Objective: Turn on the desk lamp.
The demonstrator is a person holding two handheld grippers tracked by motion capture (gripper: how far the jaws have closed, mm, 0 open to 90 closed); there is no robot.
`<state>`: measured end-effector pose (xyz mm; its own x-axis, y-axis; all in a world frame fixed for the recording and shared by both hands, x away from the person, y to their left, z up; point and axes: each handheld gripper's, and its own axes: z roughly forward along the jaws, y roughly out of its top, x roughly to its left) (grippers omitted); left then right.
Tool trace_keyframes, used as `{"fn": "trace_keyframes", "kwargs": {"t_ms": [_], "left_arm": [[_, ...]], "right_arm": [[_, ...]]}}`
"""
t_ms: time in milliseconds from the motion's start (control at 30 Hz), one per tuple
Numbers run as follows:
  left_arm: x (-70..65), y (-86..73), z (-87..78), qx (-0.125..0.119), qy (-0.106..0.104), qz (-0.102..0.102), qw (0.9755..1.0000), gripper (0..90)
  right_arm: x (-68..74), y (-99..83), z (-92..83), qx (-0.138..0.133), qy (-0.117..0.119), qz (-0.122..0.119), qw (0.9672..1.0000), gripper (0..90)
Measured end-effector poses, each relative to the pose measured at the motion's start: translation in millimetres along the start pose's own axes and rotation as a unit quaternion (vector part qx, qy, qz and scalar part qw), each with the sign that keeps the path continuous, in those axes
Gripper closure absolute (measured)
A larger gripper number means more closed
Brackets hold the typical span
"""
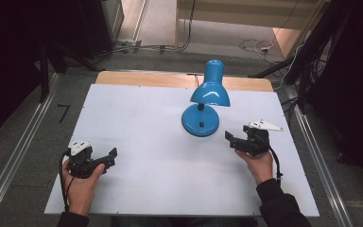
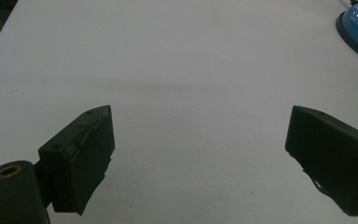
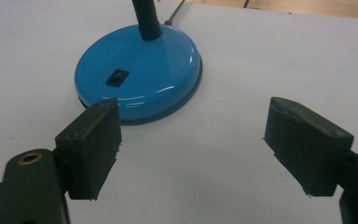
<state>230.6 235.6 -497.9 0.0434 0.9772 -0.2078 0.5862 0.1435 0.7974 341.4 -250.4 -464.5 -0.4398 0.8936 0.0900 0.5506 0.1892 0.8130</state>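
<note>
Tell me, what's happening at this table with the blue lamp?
A person sits at a white table with a two-jaw gripper in each hand. Both the left gripper and the right gripper rest open and hold nothing. A blue desk lamp stands untouched between them, its base with a black switch just ahead of the right gripper.

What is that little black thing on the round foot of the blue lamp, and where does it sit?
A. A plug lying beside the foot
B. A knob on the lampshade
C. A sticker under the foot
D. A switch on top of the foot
D: the right gripper view shows a small black rocker switch set into the top of the lamp's blue base.
</note>
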Motion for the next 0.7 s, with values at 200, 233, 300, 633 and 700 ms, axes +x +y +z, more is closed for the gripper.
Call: {"fn": "trace_keyframes", "kwargs": {"t_ms": [200,233,300,633,700], "left_arm": [[0.3,0.2,-0.2,0.000,-0.002,0.000,1.0000,8.4],[0.2,0.2,-0.1,0.000,-0.001,0.000,1.0000,8.4],[-0.1,0.2,0.1,0.000,0.000,0.001,1.0000,8.4],[0.5,0.2,-0.2,-0.002,-0.002,-0.001,1.0000,8.4],[0.7,0.1,-0.1,-0.001,-0.001,-0.001,1.0000,8.4]], "right_arm": [[5.7,3.7,12.7,0.007,0.001,-0.002,1.0000,17.1],[7.0,4.4,14.5,0.008,0.002,-0.003,1.0000,17.1],[8.3,5.1,16.3,0.009,0.002,-0.003,1.0000,17.2],[20.0,14.4,31.4,0.005,-0.001,-0.006,1.0000,17.7],[22.8,16.6,33.9,0.005,0.000,-0.007,1.0000,17.8]]}}
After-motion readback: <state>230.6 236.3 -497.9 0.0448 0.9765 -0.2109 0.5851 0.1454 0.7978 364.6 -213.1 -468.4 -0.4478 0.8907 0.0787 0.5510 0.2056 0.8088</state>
